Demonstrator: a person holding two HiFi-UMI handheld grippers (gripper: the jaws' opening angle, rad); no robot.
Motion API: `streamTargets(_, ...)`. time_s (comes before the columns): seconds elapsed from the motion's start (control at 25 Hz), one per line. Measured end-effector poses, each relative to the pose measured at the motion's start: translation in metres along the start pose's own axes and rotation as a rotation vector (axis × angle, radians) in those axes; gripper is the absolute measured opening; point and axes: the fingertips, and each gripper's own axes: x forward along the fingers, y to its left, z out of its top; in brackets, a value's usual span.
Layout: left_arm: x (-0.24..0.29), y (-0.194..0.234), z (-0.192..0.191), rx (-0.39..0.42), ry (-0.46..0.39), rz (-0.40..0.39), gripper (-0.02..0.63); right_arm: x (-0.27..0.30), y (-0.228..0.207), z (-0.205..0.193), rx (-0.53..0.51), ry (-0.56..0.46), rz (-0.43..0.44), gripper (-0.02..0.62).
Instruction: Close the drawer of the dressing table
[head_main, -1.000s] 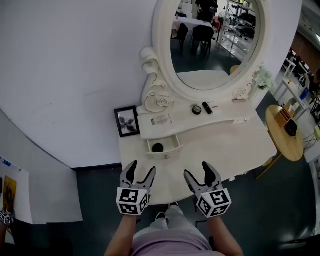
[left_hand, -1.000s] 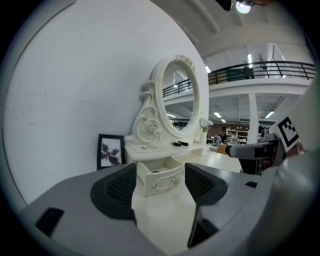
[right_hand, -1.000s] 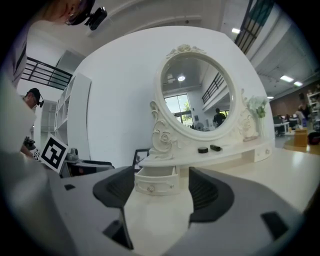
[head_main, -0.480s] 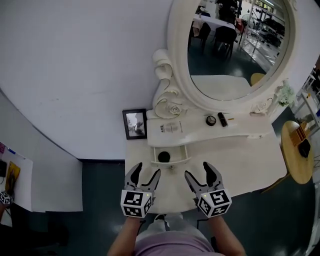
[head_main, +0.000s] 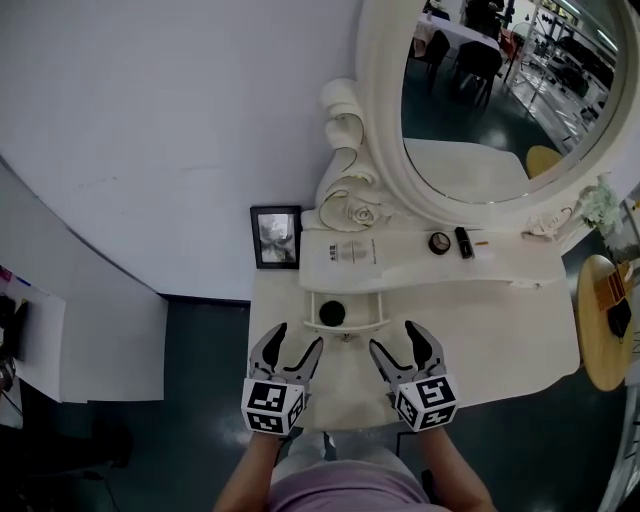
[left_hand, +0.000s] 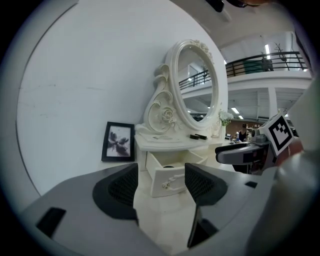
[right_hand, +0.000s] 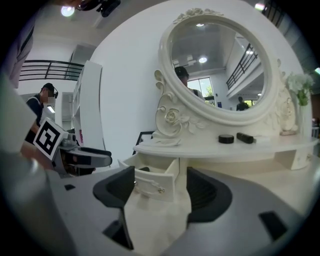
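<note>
A white dressing table (head_main: 500, 330) stands against the wall with a big oval mirror (head_main: 500, 90). Its small drawer (head_main: 345, 318) is pulled open, with a dark round thing (head_main: 332, 313) inside. The drawer front (left_hand: 170, 181) with a small handle faces me in the left gripper view, and the drawer (right_hand: 152, 184) shows in the right gripper view too. My left gripper (head_main: 286, 352) hangs open just below and left of the drawer. My right gripper (head_main: 398, 349) is open just below and right of it. Neither touches the drawer.
A framed picture (head_main: 276, 237) leans on the wall at the table's back left. A round black pot (head_main: 439, 242) and a dark tube (head_main: 463, 241) lie on the raised shelf (head_main: 510, 268). A wooden stool (head_main: 603, 320) stands to the right.
The view has shifted so the table and drawer sit closer and more centred before both grippers. Both grippers stay open at the front edge.
</note>
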Motion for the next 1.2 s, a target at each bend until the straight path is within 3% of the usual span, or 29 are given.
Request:
streamTargets(0.44, 0.011, 0.0, -0.025, -0.006, 0.076, 0.024, 0.27, 0.021, -0.004, -0.027, 0.005, 0.08, 0.048, 0.307)
streamTargets(1.2, 0.028, -0.003, -0.038, 0.005, 0.129, 0.038, 0.223, 0.037, -0.004, -0.042, -0.001, 0.119, 0.078, 0.221)
